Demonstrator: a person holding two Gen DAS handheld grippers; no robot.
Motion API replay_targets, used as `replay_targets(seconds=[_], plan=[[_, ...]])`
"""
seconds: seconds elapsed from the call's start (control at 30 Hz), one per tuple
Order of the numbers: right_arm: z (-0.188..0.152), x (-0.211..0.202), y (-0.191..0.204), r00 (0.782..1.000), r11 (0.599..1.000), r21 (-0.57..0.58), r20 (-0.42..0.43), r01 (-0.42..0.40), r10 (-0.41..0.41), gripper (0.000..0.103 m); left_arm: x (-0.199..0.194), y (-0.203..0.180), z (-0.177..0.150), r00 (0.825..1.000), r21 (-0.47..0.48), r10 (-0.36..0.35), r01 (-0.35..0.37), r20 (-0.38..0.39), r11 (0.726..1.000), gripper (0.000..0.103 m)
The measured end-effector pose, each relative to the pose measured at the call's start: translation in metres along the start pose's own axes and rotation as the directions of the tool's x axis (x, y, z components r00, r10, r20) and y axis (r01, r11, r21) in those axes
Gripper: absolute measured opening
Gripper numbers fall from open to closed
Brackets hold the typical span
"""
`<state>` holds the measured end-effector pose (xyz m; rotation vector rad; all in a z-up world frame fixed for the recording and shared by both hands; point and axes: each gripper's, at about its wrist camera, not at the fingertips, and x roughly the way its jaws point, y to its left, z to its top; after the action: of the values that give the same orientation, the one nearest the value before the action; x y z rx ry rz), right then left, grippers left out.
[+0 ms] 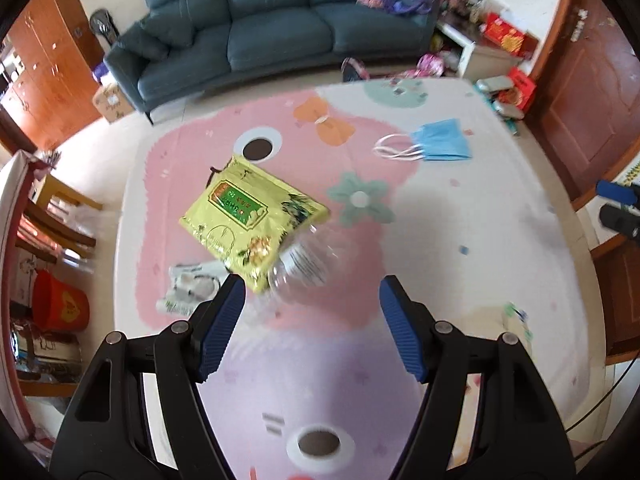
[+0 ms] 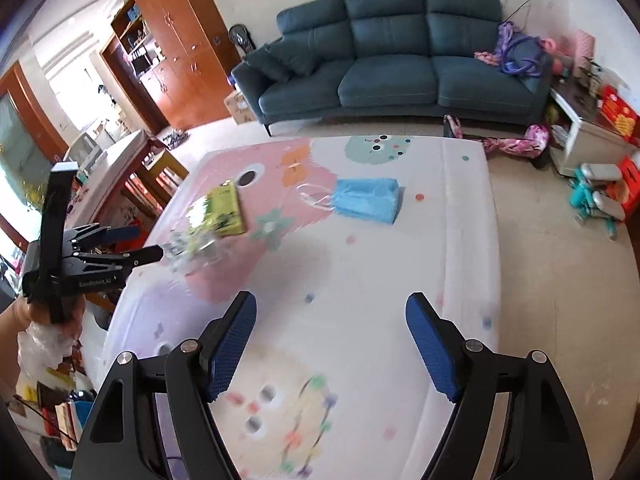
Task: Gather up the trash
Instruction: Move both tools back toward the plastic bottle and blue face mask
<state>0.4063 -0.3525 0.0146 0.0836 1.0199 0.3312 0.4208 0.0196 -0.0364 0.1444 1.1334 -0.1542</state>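
Left wrist view: the left tongs (image 1: 312, 304) are spread wide and empty, hovering over the desk (image 1: 460, 216). A clear bottle (image 1: 308, 264) lies just ahead at 12 o'clock, its top resting against a yellow packet (image 1: 248, 220) at 11. A crumpled wrapper (image 1: 192, 288) sits at 9 o'clock by the left pad, and a blue mask (image 1: 440, 140) lies well apart at 1 o'clock. In the right wrist view the right tongs (image 2: 332, 340) are also spread, holding nothing, over bare cloth, with the mask (image 2: 368, 198) far ahead at 12. All four pieces of trash remain on the desk, so collecting looks barely begun. No bin shows clearly. The bottle seems the likely first pick.
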Motion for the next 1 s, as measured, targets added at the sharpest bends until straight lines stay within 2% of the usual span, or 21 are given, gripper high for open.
replay_targets(seconds=[0.13, 0.23, 0.43, 0.6, 0.7, 0.8, 1.0], plan=[[0.043, 0.050, -0.023, 0.999, 0.999, -0.011, -0.022, -0.034, 0.034, 0.079, 0.051, 0.008, 0.017, 0.998, 0.007, 0.007, -0.007, -0.067, 1.000, 0.067], [0.064, 0.086, -0.028, 0.997, 0.998, -0.024, -0.044, -0.057, 0.056, 0.079, 0.076, 0.009, 0.017, 0.994, 0.031, 0.014, -0.011, -0.112, 0.999, 0.067], [0.086, 0.131, -0.034, 0.991, 0.993, -0.069, -0.097, -0.096, 0.089, 0.079, 0.102, 0.005, 0.015, 0.987, 0.059, 0.022, -0.013, -0.160, 0.998, 0.065], [0.080, 0.136, -0.027, 0.989, 0.989, -0.110, -0.117, -0.100, 0.087, 0.079, 0.108, -0.001, 0.023, 0.989, 0.021, 0.011, -0.008, -0.147, 1.000, 0.065], [0.087, 0.142, -0.030, 0.989, 0.987, -0.131, -0.126, -0.097, 0.081, 0.079, 0.108, -0.004, 0.027, 0.987, -0.041, -0.033, 0.026, -0.159, 0.999, 0.063], [0.097, 0.153, -0.032, 0.987, 0.981, -0.169, -0.141, -0.096, 0.072, 0.080, 0.107, -0.008, 0.028, 0.979, -0.117, -0.113, 0.094, -0.172, 0.989, 0.058], [0.113, 0.192, -0.022, 0.987, 0.934, -0.353, -0.158, -0.048, -0.009, 0.082, 0.108, -0.014, 0.020, 0.957, -0.245, -0.216, 0.166, -0.192, 0.955, 0.058]])
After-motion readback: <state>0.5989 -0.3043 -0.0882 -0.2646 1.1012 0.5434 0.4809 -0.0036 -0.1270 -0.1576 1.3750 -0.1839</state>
